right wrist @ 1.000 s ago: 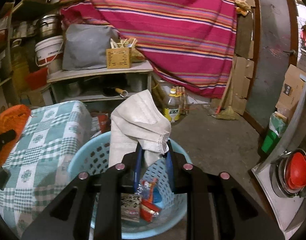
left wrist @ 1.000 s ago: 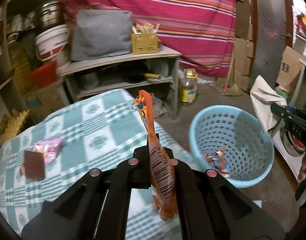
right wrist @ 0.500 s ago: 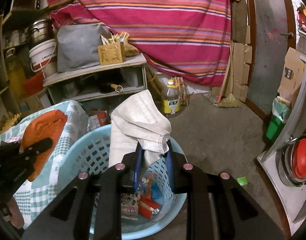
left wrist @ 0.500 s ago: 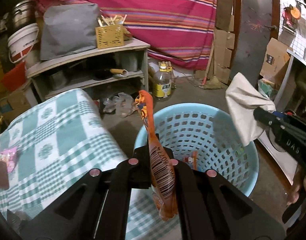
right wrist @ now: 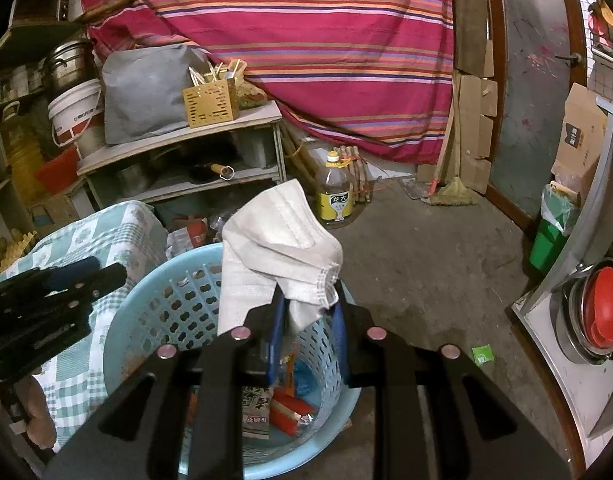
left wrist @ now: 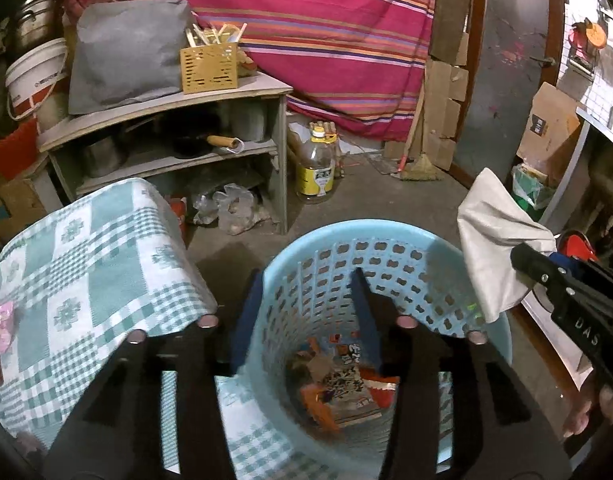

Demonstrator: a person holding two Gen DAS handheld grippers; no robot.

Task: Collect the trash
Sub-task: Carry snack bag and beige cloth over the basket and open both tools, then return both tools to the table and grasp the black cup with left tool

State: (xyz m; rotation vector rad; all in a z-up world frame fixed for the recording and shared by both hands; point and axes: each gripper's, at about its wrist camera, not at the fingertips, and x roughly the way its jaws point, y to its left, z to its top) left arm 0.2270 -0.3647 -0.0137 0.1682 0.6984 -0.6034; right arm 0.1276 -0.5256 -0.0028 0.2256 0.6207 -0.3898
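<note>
floor scrap, r cam only

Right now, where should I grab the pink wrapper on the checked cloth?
Probably pinch the pink wrapper by its exposed edge, coming straight down from above: it lies flat on the checked cloth, so a level approach would likely just push it along.
</note>
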